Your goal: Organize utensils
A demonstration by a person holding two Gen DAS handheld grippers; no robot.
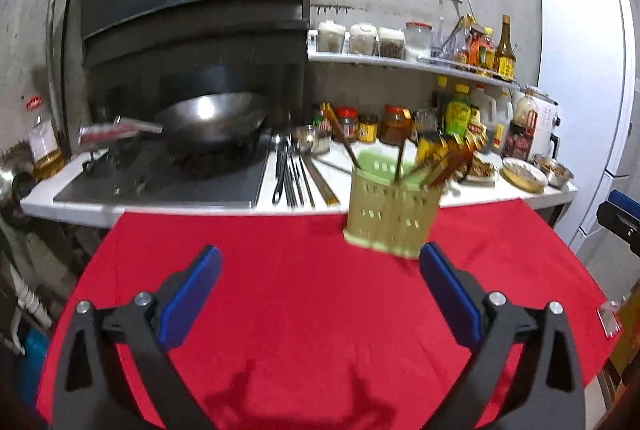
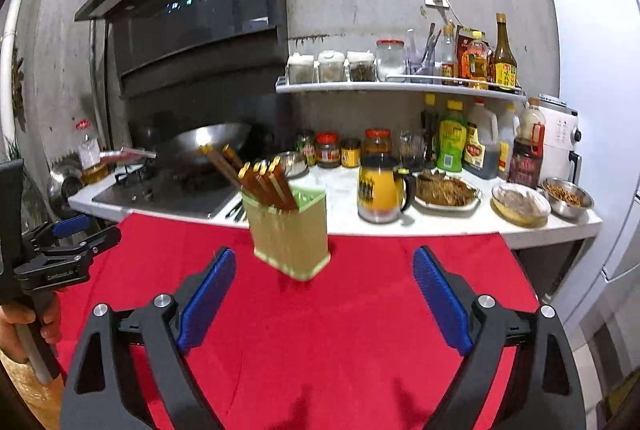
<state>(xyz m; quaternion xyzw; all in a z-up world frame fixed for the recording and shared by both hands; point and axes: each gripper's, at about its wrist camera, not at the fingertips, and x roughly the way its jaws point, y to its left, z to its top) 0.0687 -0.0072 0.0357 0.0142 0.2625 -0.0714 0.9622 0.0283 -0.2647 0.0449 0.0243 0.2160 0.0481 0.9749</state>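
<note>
**Both grippers wide, holder waiting on the red cloth**

The pale green slotted plastic utensil holder stands upright on the red tablecloth, close to the cloth's far edge where it meets the white kitchen counter. A bundle of brown chopsticks with gold tips leans out of it toward the stove side, resting against the rim because the holder is deeper than the bundle is thick.

The right gripper hovers over the cloth just short of the holder, its blue pads spread wide and gripping nothing. The left gripper does the same from its side, jaws apart and empty, the holder sitting ahead and slightly toward its right finger. That stance reads as lined up on the holder without committing to it.

Back on the counter, a row of loose dark and metal utensils lies flat beside the black stovetop, next to the steel wok. These look like the remaining work: the holder sits near them, probably so each piece travels only a short way. The left-wrist view is motion-blurred, so individual pieces in that row are hard to tell apart.
</note>
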